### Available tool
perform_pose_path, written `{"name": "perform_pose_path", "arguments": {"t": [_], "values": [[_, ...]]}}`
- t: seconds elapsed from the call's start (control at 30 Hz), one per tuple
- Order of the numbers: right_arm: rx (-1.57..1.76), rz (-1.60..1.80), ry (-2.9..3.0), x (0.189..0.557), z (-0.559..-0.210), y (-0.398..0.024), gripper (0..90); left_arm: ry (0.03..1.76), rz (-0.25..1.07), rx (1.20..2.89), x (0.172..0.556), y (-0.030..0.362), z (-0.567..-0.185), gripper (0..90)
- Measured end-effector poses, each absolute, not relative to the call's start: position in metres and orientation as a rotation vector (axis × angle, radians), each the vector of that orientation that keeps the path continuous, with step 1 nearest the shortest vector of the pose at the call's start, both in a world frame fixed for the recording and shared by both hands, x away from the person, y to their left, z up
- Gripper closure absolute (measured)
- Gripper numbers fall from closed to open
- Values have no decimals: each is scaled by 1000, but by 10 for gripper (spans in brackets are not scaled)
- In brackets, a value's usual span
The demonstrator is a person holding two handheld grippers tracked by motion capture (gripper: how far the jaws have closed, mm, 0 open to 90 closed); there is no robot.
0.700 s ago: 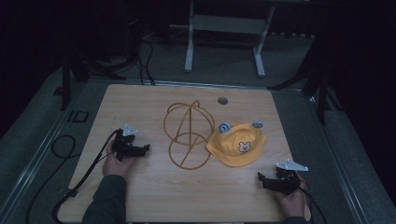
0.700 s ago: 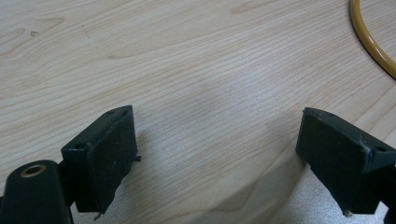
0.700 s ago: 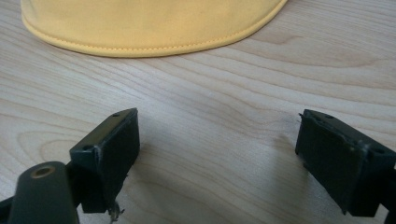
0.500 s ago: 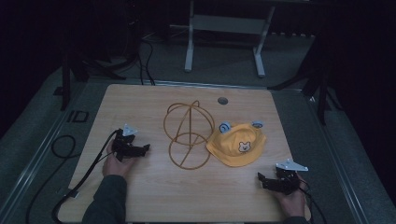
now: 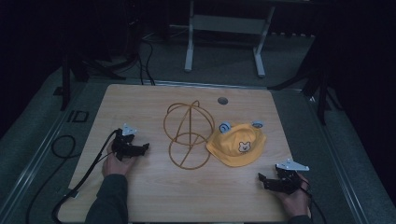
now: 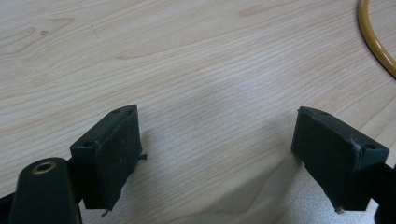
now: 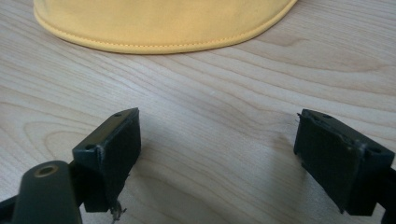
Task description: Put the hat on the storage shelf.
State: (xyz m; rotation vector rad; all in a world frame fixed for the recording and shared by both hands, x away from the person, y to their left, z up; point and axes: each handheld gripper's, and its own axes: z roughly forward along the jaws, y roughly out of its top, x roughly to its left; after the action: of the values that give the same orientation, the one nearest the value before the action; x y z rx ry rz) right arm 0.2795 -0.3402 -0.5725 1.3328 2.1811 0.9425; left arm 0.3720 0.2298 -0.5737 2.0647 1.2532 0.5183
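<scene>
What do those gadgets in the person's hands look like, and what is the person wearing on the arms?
Each hand holds a small black gripper: the left gripper and right gripper each carry a pale grey three-cornered plate on top. Up close, the jaws are blocky black pads with screw holes. A black cable trails from the left one. The left arm wears a dark sleeve.

Dim overhead view, sharp close-ups.

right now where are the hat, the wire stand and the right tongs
hat (image 5: 236, 149), high view, on the bear patch
wire stand (image 5: 188, 154), high view, on its base ring
right tongs (image 5: 261, 178), high view, between the open tips
</scene>
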Motion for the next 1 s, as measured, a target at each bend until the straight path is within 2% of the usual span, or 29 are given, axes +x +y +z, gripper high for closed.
{"name": "perform_pose_path", "arguments": {"t": [0.17, 0.2, 0.27, 0.43, 0.77, 1.0], "values": [[1354, 934, 2166, 277, -572, -339, 149, 1264, 523, 2057, 373, 230, -574, 156], [1358, 933, 2159, 277, -572, -338, 164, 1266, 524, 2056, 373, 230, -574, 156], [1394, 917, 2131, 275, -570, -339, 253, 1266, 524, 2057, 373, 230, -574, 156], [1396, 899, 2159, 275, -566, -342, 329, 1275, 527, 2054, 373, 230, -574, 156], [1283, 853, 2286, 277, -556, -342, 365, 1294, 535, 2042, 374, 230, -574, 158], [1149, 841, 2349, 284, -534, -341, 385, 1299, 537, 2040, 374, 229, -574, 160]]}}
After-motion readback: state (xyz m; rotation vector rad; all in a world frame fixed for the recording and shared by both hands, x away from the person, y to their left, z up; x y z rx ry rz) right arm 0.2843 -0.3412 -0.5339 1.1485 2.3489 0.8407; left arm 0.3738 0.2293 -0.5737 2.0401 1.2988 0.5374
